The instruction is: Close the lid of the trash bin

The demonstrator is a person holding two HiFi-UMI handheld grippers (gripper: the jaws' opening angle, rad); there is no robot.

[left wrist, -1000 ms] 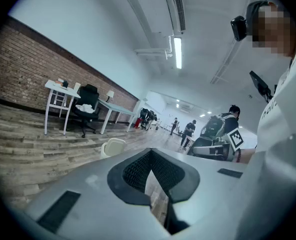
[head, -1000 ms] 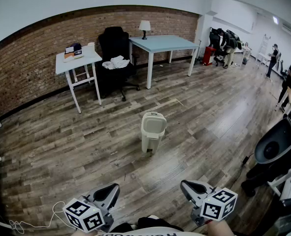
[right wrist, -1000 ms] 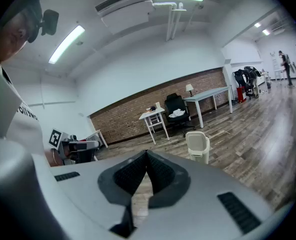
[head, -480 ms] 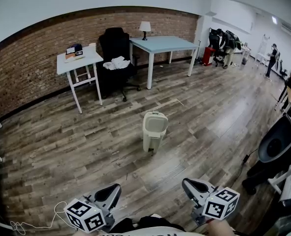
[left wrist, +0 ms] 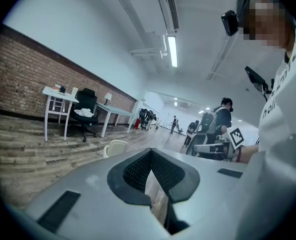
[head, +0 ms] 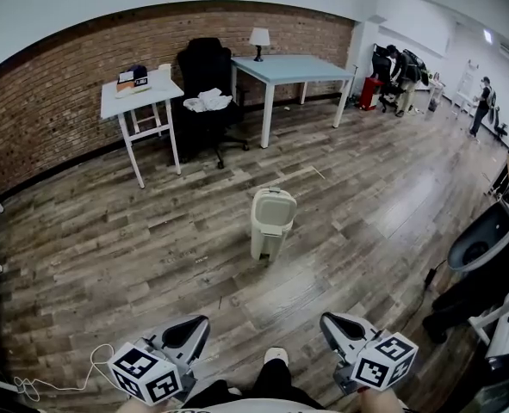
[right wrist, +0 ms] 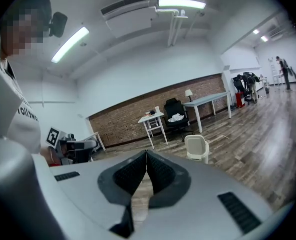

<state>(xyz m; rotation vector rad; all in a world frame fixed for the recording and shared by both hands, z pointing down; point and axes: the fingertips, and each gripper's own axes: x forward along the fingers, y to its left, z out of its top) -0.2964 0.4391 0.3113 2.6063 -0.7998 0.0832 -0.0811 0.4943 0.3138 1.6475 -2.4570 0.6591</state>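
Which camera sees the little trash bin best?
The head view: the whole trash bin stands alone mid-floor, lid to base. The right gripper view shows it small; the left gripper view shows only its top.

Trash bin (head: 271, 222) shared by all views

One trash bin (head: 272, 222). Two tables: white table (head: 142, 98), blue table (head: 293, 67). One black chair (head: 204, 65), one lamp (head: 259, 38). Two grippers: left gripper (head: 190, 330), right gripper (head: 338, 326).

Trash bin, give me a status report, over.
Left gripper and right gripper shut, empty, held low. Trash bin well ahead on the floor, untouched, lid up. Nothing in the way.
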